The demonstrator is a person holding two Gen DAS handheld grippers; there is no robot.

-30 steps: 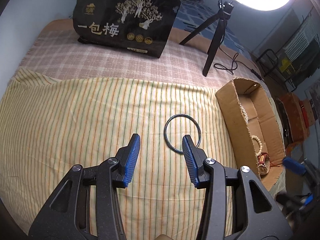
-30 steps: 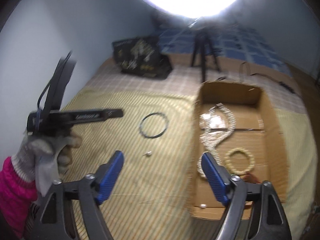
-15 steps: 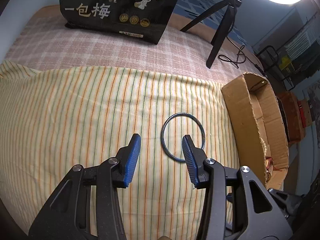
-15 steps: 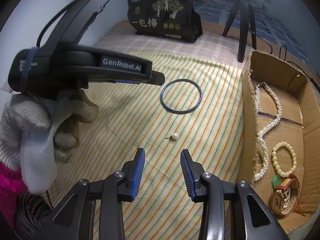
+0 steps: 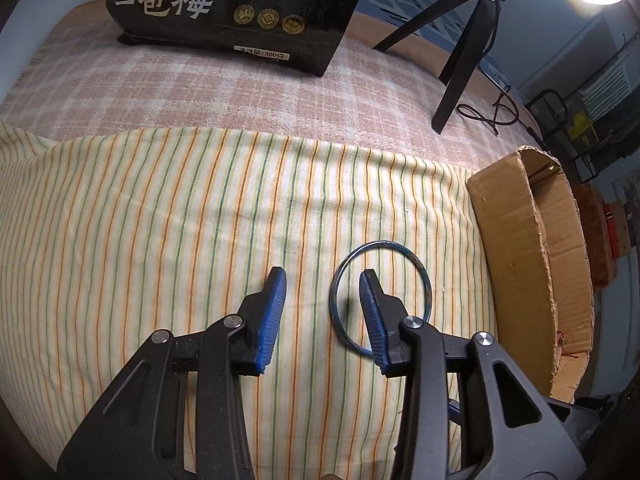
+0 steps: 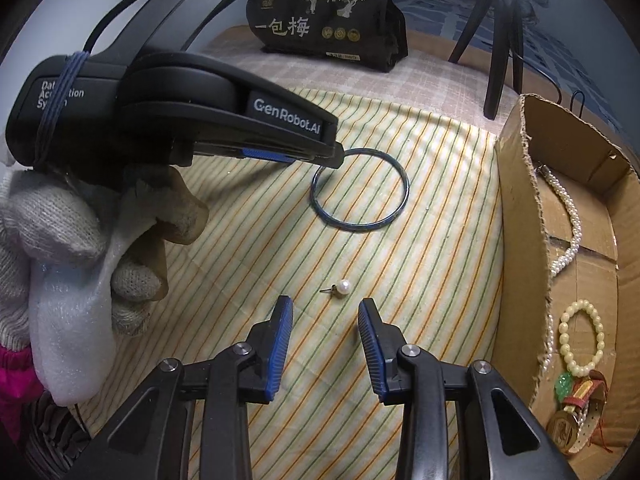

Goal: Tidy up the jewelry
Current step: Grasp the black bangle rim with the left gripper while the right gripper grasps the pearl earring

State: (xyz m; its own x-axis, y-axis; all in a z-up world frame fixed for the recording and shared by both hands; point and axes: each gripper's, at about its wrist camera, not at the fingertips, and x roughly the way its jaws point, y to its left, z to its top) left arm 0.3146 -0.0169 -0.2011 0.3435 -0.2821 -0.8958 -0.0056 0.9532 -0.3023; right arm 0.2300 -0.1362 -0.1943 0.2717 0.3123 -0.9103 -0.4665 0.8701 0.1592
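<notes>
L gripper (image 5: 322, 280): fingers part-spread and closing, nothing pinched yet. One finger sits inside the bangle (image 5: 425, 280), the other outside, so the near-left arc of the ring lies betw. them on the striped cloth (image 5: 160, 220).

R gripper (image 6: 325, 307): fingers part-spread, empty, just short of the pearl stud earring (image 6: 343, 287), which lies apart from the bangle.

Handling, judged: bangle looks thin, rigid, smooth; likely light and slippery, so pinch across the band, not the flat. Stud is tiny, prob. rolls; take at the pearl, since the post is too fine.

Cardboard box (image 6: 520, 220) beside the cloth already holds a pearl necklace (image 6: 570, 216), bead bracelet (image 6: 580, 340) and other pieces.
</notes>
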